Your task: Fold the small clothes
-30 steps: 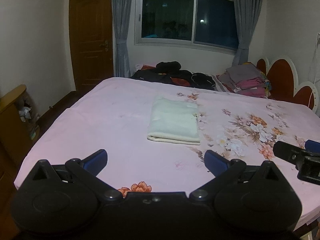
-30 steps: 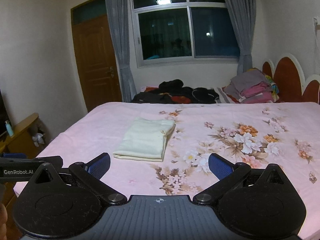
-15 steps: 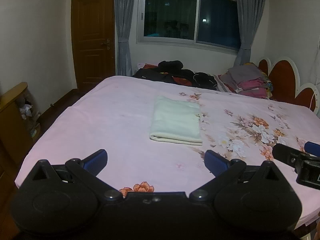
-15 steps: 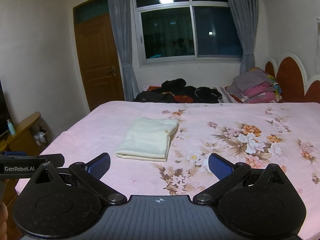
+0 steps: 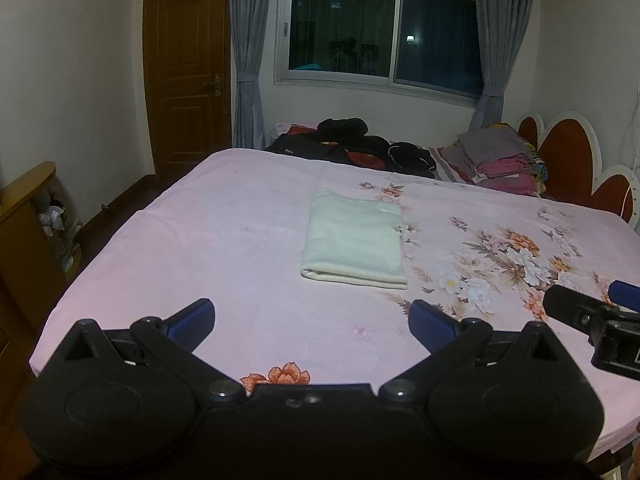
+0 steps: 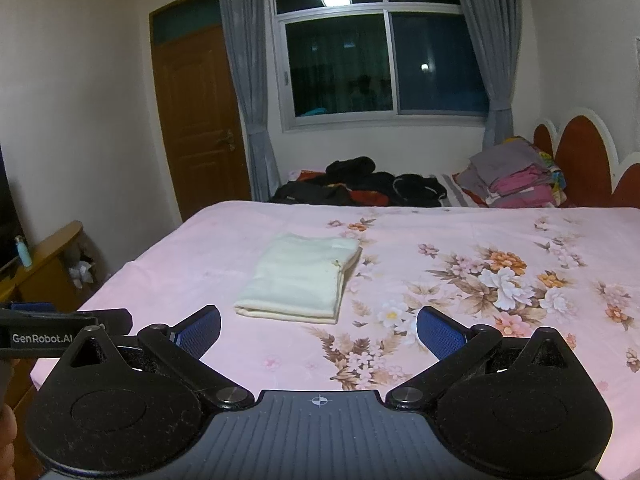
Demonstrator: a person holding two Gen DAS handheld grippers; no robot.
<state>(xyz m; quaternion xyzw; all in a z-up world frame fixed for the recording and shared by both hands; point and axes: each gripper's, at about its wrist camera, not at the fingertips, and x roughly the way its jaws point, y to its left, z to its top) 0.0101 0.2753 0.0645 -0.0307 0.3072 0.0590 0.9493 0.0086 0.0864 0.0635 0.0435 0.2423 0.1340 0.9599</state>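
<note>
Reading "GenRobot.AI", the left tool (image 6: 60,328) and right tool (image 6: 318,330) hover spread, gripping nothing.

Home bedroom, floral-sheeted bed (image 5: 240,216), curtained window (image 6: 384,64)

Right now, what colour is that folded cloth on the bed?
The folded cloth is pale cream; the left wrist view shows it best.

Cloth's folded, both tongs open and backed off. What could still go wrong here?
1. The folded cloth has loose layered edges on its right side with a small bit sticking out; nudging it would likely undo the fold.
2. The left tongs and right tongs hover side by side near the bed's front edge, so a careless swing may knock them together.
3. The dark clothes pile lies far across the bed, a long reach over the cloth.
</note>
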